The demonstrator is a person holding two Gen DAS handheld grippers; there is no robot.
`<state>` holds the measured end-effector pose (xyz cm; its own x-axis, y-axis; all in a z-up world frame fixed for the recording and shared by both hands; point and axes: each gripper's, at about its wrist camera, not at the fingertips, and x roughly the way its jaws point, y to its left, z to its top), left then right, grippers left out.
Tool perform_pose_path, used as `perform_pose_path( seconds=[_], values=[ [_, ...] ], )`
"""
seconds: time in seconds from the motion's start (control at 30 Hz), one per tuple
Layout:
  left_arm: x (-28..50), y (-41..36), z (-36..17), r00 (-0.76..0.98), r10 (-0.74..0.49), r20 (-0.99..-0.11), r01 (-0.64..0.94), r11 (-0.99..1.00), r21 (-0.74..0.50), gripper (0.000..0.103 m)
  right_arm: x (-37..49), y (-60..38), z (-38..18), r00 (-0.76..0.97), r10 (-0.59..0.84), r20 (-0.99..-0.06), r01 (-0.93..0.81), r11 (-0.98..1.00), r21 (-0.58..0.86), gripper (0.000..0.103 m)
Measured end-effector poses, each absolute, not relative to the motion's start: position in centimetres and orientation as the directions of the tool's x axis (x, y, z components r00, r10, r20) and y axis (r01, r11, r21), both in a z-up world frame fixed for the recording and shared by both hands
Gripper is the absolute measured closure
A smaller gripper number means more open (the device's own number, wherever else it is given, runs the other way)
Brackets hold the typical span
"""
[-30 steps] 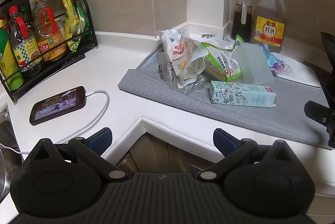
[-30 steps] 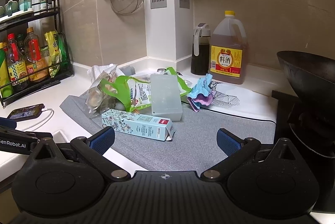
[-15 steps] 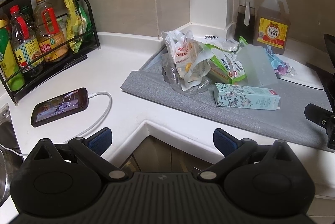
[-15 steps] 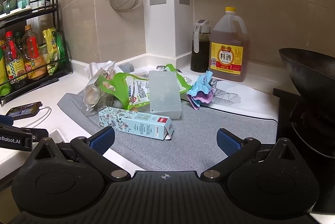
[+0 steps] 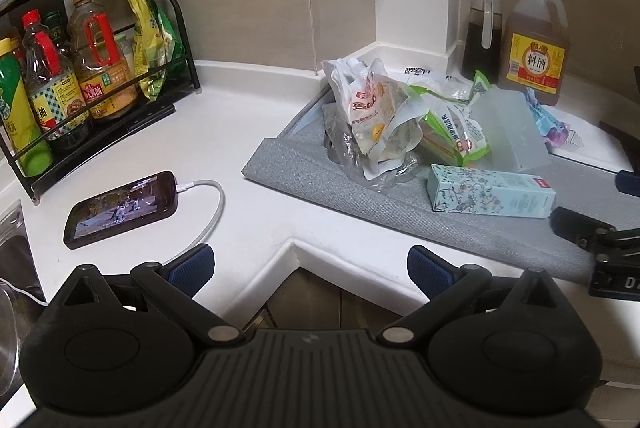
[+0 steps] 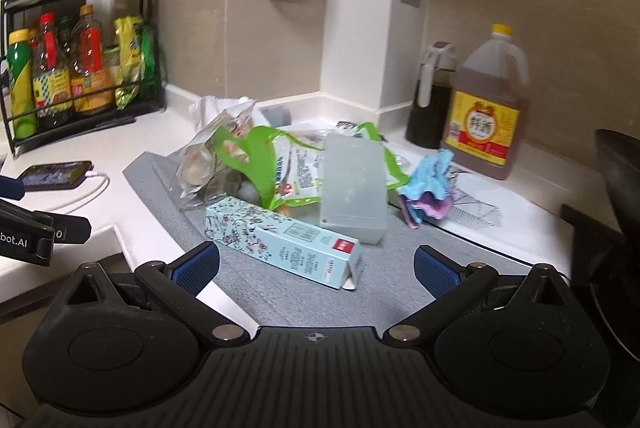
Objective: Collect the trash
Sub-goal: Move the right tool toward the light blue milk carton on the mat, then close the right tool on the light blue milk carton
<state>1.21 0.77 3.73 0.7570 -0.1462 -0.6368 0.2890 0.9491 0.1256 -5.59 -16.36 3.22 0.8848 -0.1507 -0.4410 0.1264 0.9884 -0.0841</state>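
Note:
A heap of trash lies on a grey mat [image 5: 304, 180] [image 6: 392, 292] in the counter corner. It holds a pale floral carton [image 5: 490, 190] [image 6: 280, 238], crumpled clear and white bags [image 5: 372, 116] [image 6: 212, 152], a green snack bag [image 5: 456, 132] [image 6: 264, 156], a frosted plastic box [image 5: 512, 132] [image 6: 354, 184] and a blue-purple wrapper [image 6: 428, 188]. My left gripper [image 5: 310, 266] hangs open in front of the counter edge, empty. My right gripper [image 6: 316, 266] is open just before the carton, its left pad near the carton's side.
A phone [image 5: 120, 208] on a white cable lies on the white counter at left. A black rack [image 5: 100, 76] of sauce bottles stands behind it. A dark cruet [image 6: 434, 100] and an amber jug [image 6: 486, 108] stand at the back wall. A black wok [image 6: 618, 164] sits far right.
Both grippers have moved forward toward the trash heap; the carton and bags loom larger in each view. Both stay open and nothing on the mat has shifted.

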Motion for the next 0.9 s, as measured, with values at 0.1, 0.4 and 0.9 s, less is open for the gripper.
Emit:
perform_pose_path(
  seconds=[0.1, 0.4, 0.9],
  values=[
    [1.7, 0.7, 3.6, 0.755, -0.143, -0.640, 0.290, 0.948, 0.129, 0.000, -4.5, -16.3, 2.8, 0.880, -0.141, -0.454, 0.112, 0.990, -0.090, 0.000],
    [3.0, 0.8, 3.1, 0.751, -0.123, -0.649, 0.275, 0.951, 0.138, 0.000, -0.5, -16.6, 1.6, 0.854, -0.066, -0.516, 0.014, 0.994, -0.105, 0.000],
    [3.8, 0.5, 2.2, 0.741, -0.111, -0.663, 0.282, 0.946, 0.157, 0.000, 5.2, -17.5, 0.0, 0.803, 0.018, -0.596, -0.077, 0.994, -0.073, 0.000]
  ],
)
